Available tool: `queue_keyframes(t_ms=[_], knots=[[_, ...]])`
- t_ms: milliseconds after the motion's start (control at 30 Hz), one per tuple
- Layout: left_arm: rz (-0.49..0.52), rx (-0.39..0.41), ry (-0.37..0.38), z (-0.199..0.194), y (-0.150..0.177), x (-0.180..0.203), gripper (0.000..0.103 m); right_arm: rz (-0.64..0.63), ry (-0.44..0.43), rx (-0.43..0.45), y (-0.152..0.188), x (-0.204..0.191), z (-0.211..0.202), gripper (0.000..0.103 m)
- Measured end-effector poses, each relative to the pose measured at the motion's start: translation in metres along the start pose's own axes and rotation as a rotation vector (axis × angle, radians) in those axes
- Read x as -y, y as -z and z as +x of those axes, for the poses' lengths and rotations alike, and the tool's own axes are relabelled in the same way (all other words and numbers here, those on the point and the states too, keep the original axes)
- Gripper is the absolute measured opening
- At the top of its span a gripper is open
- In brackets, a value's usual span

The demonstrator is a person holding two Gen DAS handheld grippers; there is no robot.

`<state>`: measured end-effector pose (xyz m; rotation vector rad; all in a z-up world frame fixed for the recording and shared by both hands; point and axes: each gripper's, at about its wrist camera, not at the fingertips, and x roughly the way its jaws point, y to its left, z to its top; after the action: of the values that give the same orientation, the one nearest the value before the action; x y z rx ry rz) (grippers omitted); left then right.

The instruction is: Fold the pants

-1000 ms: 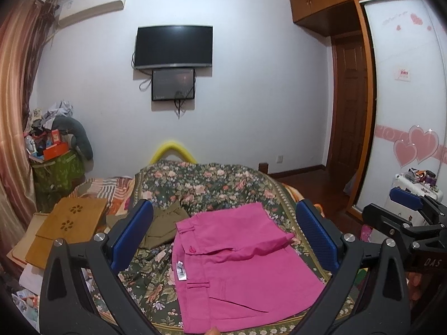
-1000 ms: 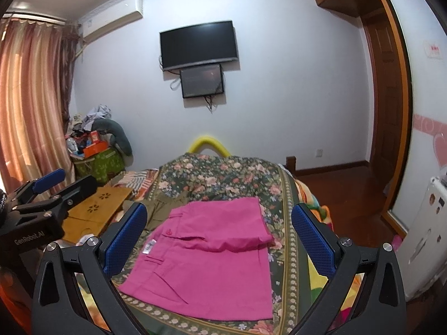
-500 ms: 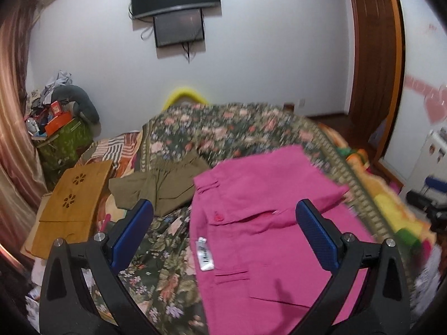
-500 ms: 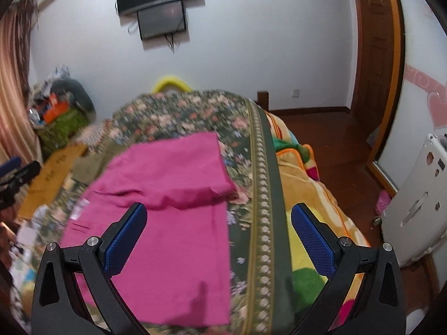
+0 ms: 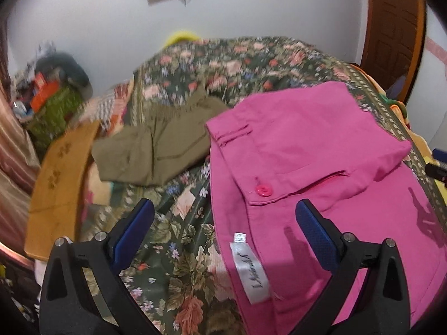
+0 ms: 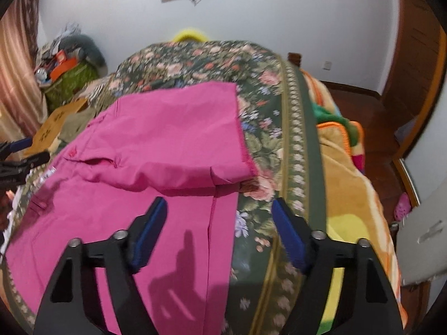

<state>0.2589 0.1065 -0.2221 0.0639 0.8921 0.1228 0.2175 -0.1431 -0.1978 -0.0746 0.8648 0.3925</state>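
Pink cotton-looking pants (image 5: 321, 167) are lying flat on the floral bedspread (image 5: 178, 245), with one layer already doubled over on top, so you've got a fold edge running across the middle. That's probably why you've got one tool on each side of them: your left gripper (image 5: 223, 220) hangs over the waistband side, near the white label (image 5: 252, 270) and the pink button (image 5: 263, 190), and your right gripper (image 6: 219, 219) sits over the hem side, right where the pink edge meets the bedspread. Both have their jaws spread wide with nothing between them, and neither looks to be touching cloth yet. My guess is you're lining up to pinch two corners at once so the next fold comes over evenly instead of twisting.

Quick count of what's around:
- pink pants: one
- olive garment (image 5: 156, 150): one, crumpled just beside the pink pair on the left, not touching your tools
- wooden board (image 5: 60, 178): one, off the left edge of the bed
- grippers: two, both empty
- label: one; button: one

The orange-yellow blanket (image 6: 343, 184) on the right is well clear of the pants, so it shouldn't get caught up.
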Motion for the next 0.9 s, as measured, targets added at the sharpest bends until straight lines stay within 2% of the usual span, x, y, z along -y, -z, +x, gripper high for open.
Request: queue_keyframes(t_ms=[67,200,267,333,400,533,633,733,800,900], knots=[[-0.021,-0.044,0.026,0.012,0.001,-0.006,0.083,-0.023,-0.009,-0.010,-0.004,-0.004,0.011,0.060],[-0.033,-0.098,0.084,0.023,0.005,-0.007,0.070,-0.050,-0.032,-0.012,-0.012,-0.004,0.024,0.051],[-0.029,-0.108,0.111,0.023,0.006,-0.002,0.062,-0.055,-0.022,0.008,-0.015,-0.003,0.027,0.040],[-0.023,-0.107,0.130,0.021,0.006,0.000,0.057,-0.056,-0.034,0.012,-0.018,-0.002,0.031,0.040],[-0.010,-0.096,0.132,0.017,0.005,0.004,0.056,-0.063,-0.060,0.007,-0.020,-0.002,0.035,0.040],[-0.011,-0.103,0.182,0.014,0.005,0.007,0.055,-0.102,-0.076,-0.011,-0.019,-0.009,0.046,0.040],[-0.026,-0.151,0.209,0.023,0.007,0.009,0.055,-0.102,-0.080,-0.038,-0.018,-0.009,0.055,0.030],[-0.075,-0.239,0.289,0.040,0.011,0.011,0.054,-0.088,-0.062,-0.029,-0.017,-0.008,0.055,0.022],[-0.108,-0.252,0.309,0.044,0.011,0.010,0.053,-0.074,-0.069,-0.020,-0.017,-0.007,0.053,0.014],[-0.119,-0.253,0.294,0.045,0.006,0.013,0.039,-0.060,-0.088,-0.005,-0.016,-0.009,0.048,0.008]])
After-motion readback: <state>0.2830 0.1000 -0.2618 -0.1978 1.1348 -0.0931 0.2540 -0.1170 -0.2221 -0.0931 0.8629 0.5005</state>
